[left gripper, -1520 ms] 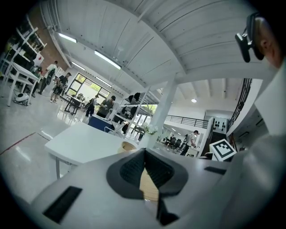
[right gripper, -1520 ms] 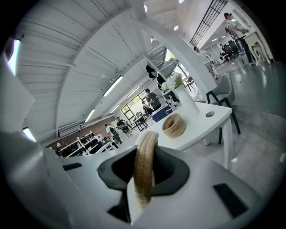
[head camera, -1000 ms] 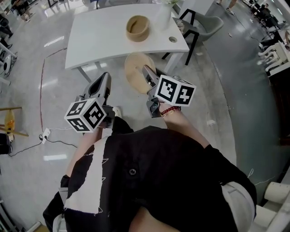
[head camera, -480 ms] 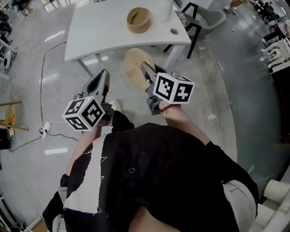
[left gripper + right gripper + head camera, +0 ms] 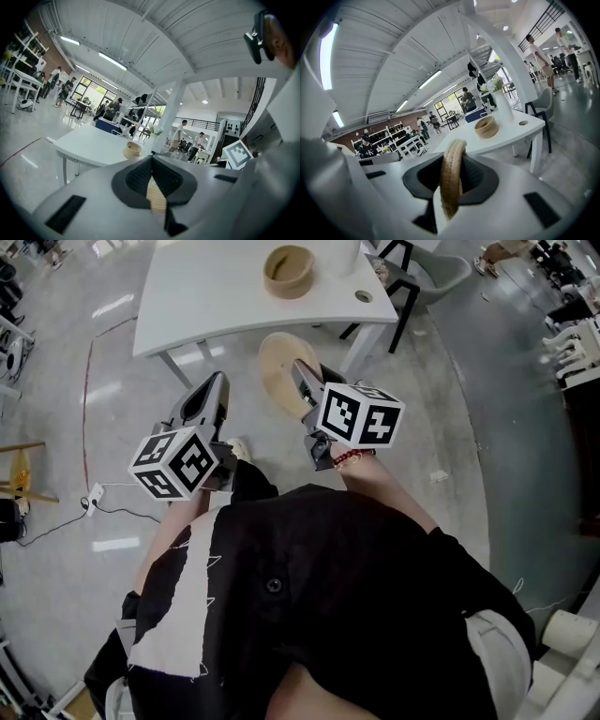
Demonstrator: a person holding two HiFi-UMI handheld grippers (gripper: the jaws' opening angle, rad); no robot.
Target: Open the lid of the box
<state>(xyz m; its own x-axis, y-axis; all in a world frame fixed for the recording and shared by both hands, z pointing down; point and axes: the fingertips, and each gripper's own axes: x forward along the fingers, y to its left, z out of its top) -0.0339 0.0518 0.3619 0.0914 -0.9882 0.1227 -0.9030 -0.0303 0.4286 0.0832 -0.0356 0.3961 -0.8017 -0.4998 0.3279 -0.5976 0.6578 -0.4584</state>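
The box (image 5: 288,270) is a round tan bowl standing open on the white table (image 5: 206,306); it also shows far off in both gripper views, box (image 5: 132,150) and box (image 5: 486,126). Its round woven lid (image 5: 279,367) hangs edge-on over the floor, short of the table. My right gripper (image 5: 302,382) is shut on the lid's rim, which stands upright between the pads as lid (image 5: 452,176). My left gripper (image 5: 214,390) is level with it to the left, its jaws together at the tips and pointing at the table.
A white vase (image 5: 345,251) and a round hole (image 5: 364,296) are at the table's right end. A grey chair (image 5: 433,277) stands beyond that corner. A power strip with cable (image 5: 94,495) lies on the floor at left. People stand far off in the hall.
The table and box have slid toward the top of the head view, so they lie farther from me. Both grippers and the held lid keep about the same place.
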